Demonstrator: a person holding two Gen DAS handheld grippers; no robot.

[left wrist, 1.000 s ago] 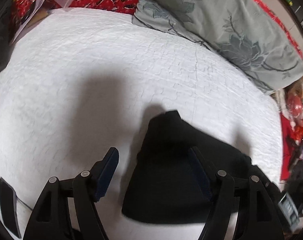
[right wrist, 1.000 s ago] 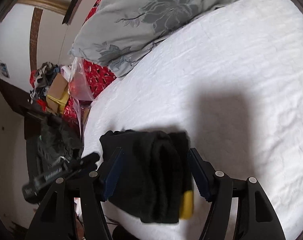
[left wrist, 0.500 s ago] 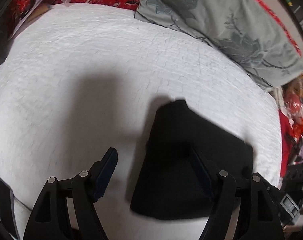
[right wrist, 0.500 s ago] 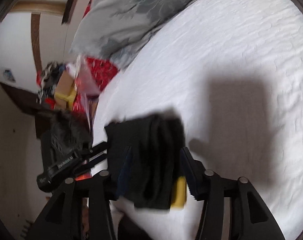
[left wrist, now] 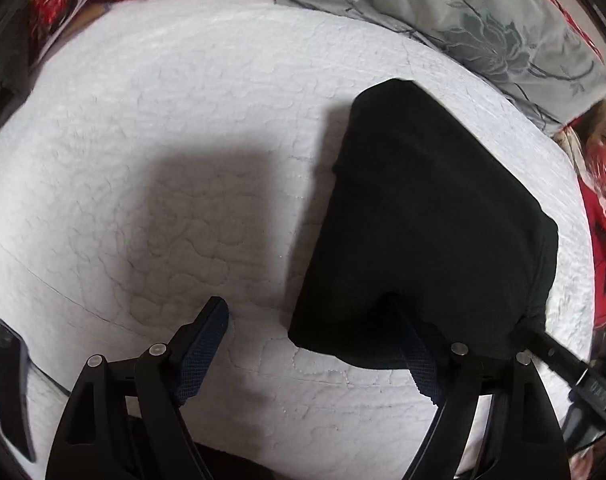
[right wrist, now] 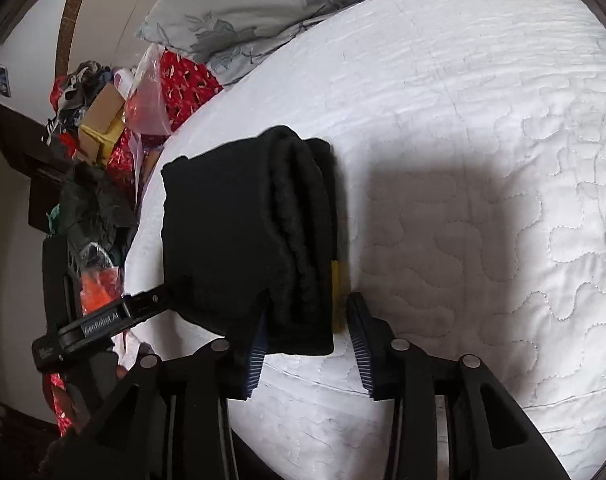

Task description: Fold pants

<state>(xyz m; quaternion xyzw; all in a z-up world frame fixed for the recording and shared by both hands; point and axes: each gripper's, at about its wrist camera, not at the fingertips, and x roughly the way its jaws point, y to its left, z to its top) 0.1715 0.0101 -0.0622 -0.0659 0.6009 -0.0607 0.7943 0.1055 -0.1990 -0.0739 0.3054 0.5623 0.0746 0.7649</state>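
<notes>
The black pants (left wrist: pixel 423 208) lie folded into a thick bundle on the white quilt (left wrist: pixel 163 140). My left gripper (left wrist: pixel 303 304) is open and its jaws are opening. Its right finger is tucked under the bundle's near edge, and its left finger (left wrist: pixel 207 332) rests over bare quilt. In the right wrist view the pants (right wrist: pixel 239 224) show stacked folds and a yellow tag (right wrist: pixel 337 280). My right gripper (right wrist: pixel 309 308) is closing around that folded edge. Its left finger sits under a layer. Its right pad (right wrist: pixel 359 332) stands a sliver off the tag.
A grey floral pillow (left wrist: pixel 483 20) lies at the head of the bed, also in the right wrist view (right wrist: pixel 283 12). Red cloth, a plastic bag and boxes (right wrist: pixel 103 120) crowd the floor beside the bed. The left gripper's black body (right wrist: pixel 103 320) reaches in beside the pants.
Both grippers came down closer to the pants. The left one's right finger slid under the near edge and its jaws widened. The right one's jaws narrowed around the folded edge.
</notes>
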